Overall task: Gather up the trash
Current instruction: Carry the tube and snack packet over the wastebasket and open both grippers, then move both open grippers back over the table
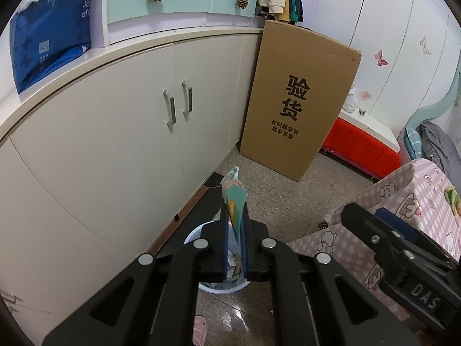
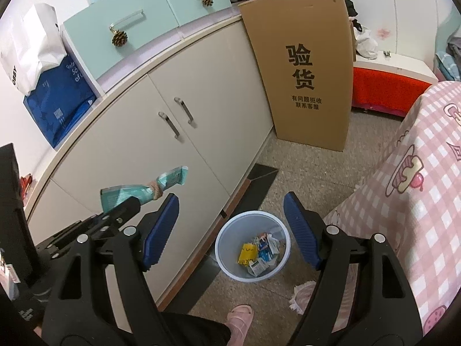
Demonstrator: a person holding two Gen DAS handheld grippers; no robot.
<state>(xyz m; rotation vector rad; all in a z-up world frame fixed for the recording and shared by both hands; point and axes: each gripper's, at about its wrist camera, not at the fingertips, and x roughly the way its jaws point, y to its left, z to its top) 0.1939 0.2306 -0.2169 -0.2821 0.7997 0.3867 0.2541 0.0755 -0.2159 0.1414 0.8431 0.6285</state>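
My left gripper (image 1: 234, 225) is clamped on a crumpled teal and orange wrapper (image 1: 234, 194), which sticks up toward 12 o'clock. Directly beneath it stands a round white plastic bin (image 1: 222, 287) with scraps inside, on the speckled floor (image 1: 288, 190). At 3 o'clock my other black gripper (image 1: 374, 239) hangs over a pink checked cloth (image 1: 403, 190). A tall brown cardboard box (image 1: 299, 101) leans at 1 o'clock beside cream cabinet doors (image 1: 129, 132).

My left gripper (image 1: 234, 225) is pointing steeply down, jaws clamping tight; my right gripper (image 2: 230, 225) is angling down, jaws gaping wide.
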